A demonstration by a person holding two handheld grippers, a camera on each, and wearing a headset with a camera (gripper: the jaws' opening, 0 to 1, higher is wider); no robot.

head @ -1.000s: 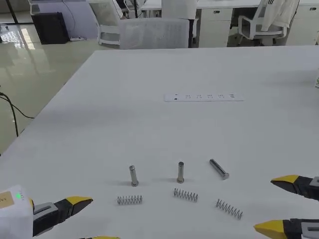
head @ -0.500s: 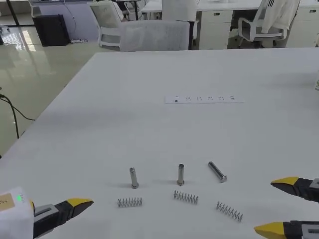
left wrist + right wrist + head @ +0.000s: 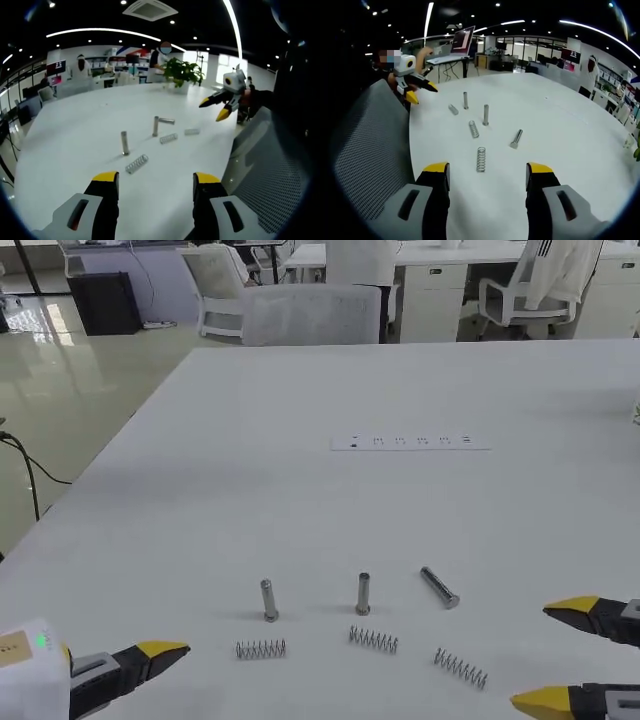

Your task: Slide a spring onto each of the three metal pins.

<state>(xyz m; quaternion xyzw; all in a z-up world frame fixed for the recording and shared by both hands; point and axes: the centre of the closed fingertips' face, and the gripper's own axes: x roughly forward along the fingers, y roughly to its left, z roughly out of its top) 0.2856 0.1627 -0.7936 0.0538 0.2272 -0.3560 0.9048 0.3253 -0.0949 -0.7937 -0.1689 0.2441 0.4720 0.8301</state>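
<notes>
On the worktop [image 3: 300, 490] nothing has moved this past second: three pins [image 3: 363, 593] stand bare, with the springs [image 3: 373, 640] lying just beside them. My left gripper [image 3: 155, 176] and right gripper [image 3: 555, 652] hang spread and empty, so no threading has begun.

open-plan office: white desks [image 3: 430, 254], swivel chairs [image 3: 505, 295], ceiling lights [image 3: 100, 32], potted plant [image 3: 182, 72]

Power strip [image 3: 410, 440] on table [image 3: 300, 500]; chairs [image 3: 310, 312] beyond.
</notes>
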